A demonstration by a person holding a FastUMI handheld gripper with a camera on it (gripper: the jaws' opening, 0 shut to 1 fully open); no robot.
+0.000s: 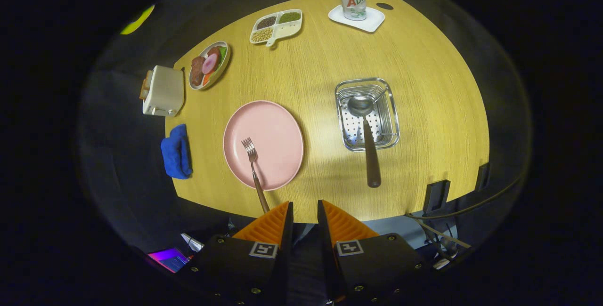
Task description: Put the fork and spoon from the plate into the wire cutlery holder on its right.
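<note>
Gripper view: the fork (253, 169) lies on the pink plate (278, 127), tines away from me, handle running back over the near rim toward my fingers (305, 216), which stand slightly apart and empty above the table (438, 108) edge. I judge the thin handle could slip or tip the plate if I pinch low. The spoon (367, 136) already sits in the wire holder (391, 108), bowl inside, handle overhanging toward me.
</note>
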